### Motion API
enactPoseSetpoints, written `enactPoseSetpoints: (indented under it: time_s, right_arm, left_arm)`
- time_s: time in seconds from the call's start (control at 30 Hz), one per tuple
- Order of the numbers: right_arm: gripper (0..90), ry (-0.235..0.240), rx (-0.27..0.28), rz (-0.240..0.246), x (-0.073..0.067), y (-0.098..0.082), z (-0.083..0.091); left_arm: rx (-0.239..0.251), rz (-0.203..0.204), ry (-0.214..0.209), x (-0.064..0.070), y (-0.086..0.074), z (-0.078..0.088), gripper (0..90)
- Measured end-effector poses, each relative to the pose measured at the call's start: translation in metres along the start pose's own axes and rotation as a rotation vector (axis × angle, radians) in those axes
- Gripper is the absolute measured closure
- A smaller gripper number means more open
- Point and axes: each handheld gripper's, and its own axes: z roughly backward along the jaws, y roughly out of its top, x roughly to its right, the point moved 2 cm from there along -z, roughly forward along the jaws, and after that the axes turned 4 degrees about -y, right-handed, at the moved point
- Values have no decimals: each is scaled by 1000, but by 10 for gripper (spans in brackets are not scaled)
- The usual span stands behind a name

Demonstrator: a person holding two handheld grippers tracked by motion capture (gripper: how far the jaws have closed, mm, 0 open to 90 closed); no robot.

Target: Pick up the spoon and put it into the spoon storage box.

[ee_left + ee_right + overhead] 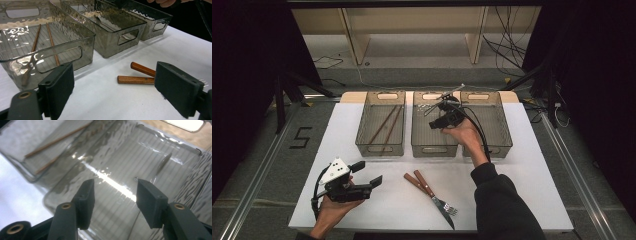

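Wooden-handled fork [432, 192] and knife [424, 186] lie crossed on the bench [512, 190] just ahead of the left claw [368, 173], jaws wide. Right claw [113, 195], wide and empty, hangs over the middle bin [424, 145]. Closing where the handles cross could pinch both.

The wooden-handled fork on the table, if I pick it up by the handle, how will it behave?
The wooden-handled fork looks stiff, so it probably won't flex. Its metal tines make the far end likely heavier, so it may tip downward. It lies against a second wooden-handled utensil, which may shift when you lift.
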Motion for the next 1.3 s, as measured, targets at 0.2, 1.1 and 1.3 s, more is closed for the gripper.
enactPoseSetpoints:
  time_s: [0.2,1.1,1.3]
  right_arm:
    - [409,20,41,8,-8,-10,15]
    - [294,86,119,97,-55,-58,57]
    - [285,92,108,101,-59,-71,56]
  left_arm:
    - [-1,0,1,0,0,0,159]
    - [2,-1,5,0,0,-1,159]
    - [2,-1,5,0,0,-1,159]
